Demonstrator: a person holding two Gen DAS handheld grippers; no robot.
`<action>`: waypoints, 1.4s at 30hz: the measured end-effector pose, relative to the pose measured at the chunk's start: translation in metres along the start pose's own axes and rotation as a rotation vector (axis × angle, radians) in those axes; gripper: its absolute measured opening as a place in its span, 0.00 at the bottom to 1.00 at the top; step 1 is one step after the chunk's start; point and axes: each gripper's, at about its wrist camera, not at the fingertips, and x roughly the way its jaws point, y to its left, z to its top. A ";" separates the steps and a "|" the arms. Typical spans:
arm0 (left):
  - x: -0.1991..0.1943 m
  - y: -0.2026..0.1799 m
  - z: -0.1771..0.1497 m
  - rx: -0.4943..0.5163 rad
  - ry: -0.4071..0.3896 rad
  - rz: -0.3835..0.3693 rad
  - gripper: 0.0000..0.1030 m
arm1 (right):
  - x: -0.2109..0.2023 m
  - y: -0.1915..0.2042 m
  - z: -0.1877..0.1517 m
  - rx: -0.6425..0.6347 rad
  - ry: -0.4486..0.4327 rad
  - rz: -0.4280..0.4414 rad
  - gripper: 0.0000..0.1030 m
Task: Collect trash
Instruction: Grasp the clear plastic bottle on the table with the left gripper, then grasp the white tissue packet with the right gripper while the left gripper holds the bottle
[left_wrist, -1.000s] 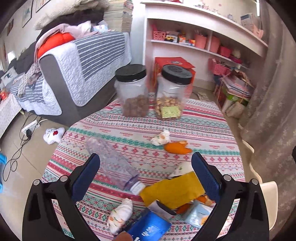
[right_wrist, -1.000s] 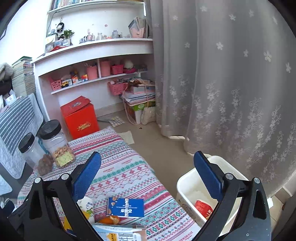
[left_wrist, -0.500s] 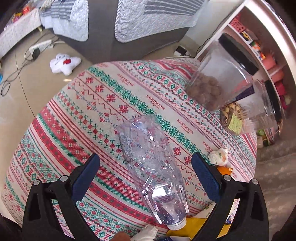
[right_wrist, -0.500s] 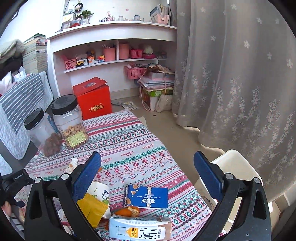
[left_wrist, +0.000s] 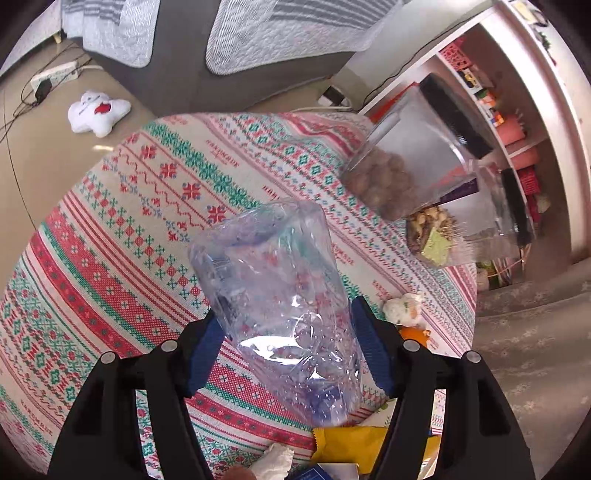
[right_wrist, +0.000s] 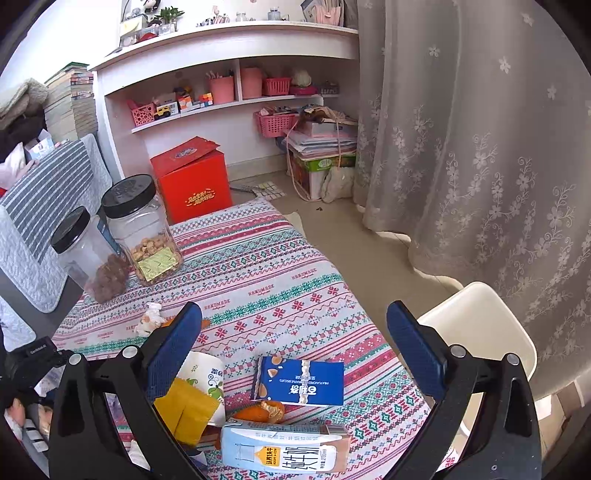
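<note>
We have the left gripper (left_wrist: 288, 354) clamped on the crumpled clear plastic bottle (left_wrist: 280, 302), its blue pads pressing both sides — one piece of trash in hand, not yet binned. Our right gripper (right_wrist: 293, 350) hangs over the table with its fingers wide apart and nothing between them. Just below it lie the milk carton (right_wrist: 284, 448), orange peel (right_wrist: 264, 411), blue snack box (right_wrist: 299, 382), yellow wrapper (right_wrist: 186, 411) and paper cup (right_wrist: 205, 369); farther on, a crumpled tissue (right_wrist: 149, 319). We judge most of the collecting is left. The two snack jars (right_wrist: 142, 230) at the far edge of the tablecloth (right_wrist: 258, 266) look like keepers — no bin shows.
</note>
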 end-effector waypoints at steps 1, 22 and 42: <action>-0.013 -0.005 0.000 0.032 -0.029 0.001 0.64 | 0.002 0.001 0.000 -0.007 0.022 0.022 0.93; -0.208 -0.009 -0.037 0.387 -0.508 0.044 0.63 | 0.025 0.175 -0.133 -0.431 0.658 0.423 0.54; -0.195 0.016 -0.029 0.348 -0.494 0.113 0.63 | 0.033 0.169 -0.114 -0.307 0.586 0.465 0.32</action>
